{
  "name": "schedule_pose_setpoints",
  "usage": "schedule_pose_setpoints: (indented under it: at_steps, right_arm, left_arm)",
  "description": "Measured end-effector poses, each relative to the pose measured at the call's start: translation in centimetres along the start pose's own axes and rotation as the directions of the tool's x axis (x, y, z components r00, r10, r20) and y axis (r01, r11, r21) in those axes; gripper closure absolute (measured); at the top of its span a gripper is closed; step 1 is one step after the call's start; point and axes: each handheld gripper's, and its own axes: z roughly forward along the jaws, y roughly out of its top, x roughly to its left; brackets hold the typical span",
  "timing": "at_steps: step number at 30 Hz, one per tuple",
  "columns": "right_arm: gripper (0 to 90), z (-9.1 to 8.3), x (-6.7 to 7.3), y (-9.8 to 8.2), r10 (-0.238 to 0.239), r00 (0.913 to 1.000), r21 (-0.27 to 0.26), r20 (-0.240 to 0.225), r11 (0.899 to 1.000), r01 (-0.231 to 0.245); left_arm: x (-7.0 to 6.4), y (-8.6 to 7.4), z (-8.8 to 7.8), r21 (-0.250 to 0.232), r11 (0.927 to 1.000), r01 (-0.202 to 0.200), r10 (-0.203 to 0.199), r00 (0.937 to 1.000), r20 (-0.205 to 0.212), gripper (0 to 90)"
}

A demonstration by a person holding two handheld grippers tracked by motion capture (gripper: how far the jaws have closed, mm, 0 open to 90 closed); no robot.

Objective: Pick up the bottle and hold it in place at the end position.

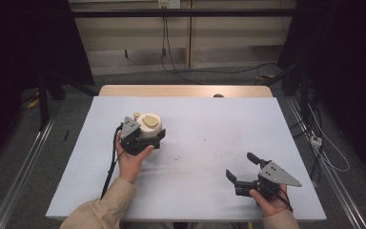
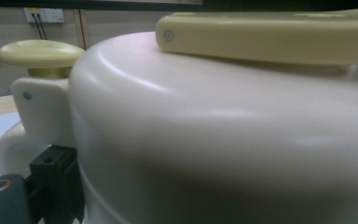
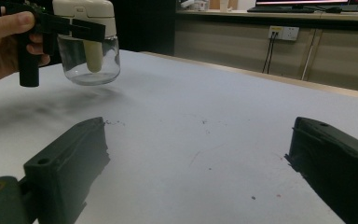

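A jar with a cream lid (image 1: 148,125) and a clear glass bowl (image 3: 89,58) sits in my left gripper (image 1: 145,138), which is shut around the lid. In the right gripper view the jar hangs a little above the white table sheet (image 1: 195,191), with its shadow underneath. The lid (image 2: 214,130) is very close in the left gripper view, with one black finger (image 2: 51,175) against its left side and a pale yellow knob (image 2: 41,52) above. My right gripper (image 1: 239,164) stands open near the front right, low over the sheet, with nothing between its fingers (image 3: 70,158).
The sheet lies on a wooden table whose far edge (image 1: 186,90) shows beyond it. Small dark specks (image 1: 190,155) mark the sheet's middle. Cables (image 1: 171,62) run on the floor behind, and metal rails (image 1: 24,162) flank both sides.
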Motion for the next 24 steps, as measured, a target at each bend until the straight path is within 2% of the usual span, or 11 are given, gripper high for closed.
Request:
schedule_pose_setpoints:
  at_steps: [3,7,11,17,20,24]
  right_arm:
    - [3.8,0.0,0.0,0.0,0.003,1.0000,-0.001,0.001,1.000,-0.003]
    - [3.9,0.0,0.0,0.0,0.007,1.0000,-0.001,0.001,1.000,-0.007]
    - [3.9,0.0,0.0,0.0,0.003,1.0000,0.000,0.000,1.000,-0.003]
    - [4.1,0.0,0.0,0.0,0.006,1.0000,-0.004,0.003,1.000,-0.006]
    - [4.1,-0.1,0.0,0.0,0.007,1.0000,-0.005,0.002,1.000,-0.007]
    - [4.1,0.0,0.0,0.0,0.011,0.9999,-0.003,0.000,1.000,-0.011]
  left_arm:
    - [-0.1,0.1,0.2,0.002,0.9999,-0.011,0.011,0.9999,0.008,6.3]
    - [-0.3,0.3,0.5,0.005,1.0000,-0.001,0.001,0.9999,0.012,6.3]
    - [-0.7,0.4,0.9,0.010,0.9998,-0.020,0.020,0.9996,0.020,6.3]
    - [-1.1,0.5,1.5,0.012,0.9999,-0.008,0.008,0.9996,0.027,6.3]
    - [-1.2,0.5,1.6,0.016,0.9996,-0.021,0.021,0.9990,0.039,6.3]
    - [-1.6,0.5,2.0,0.014,0.9998,-0.016,0.015,0.9989,0.044,6.3]
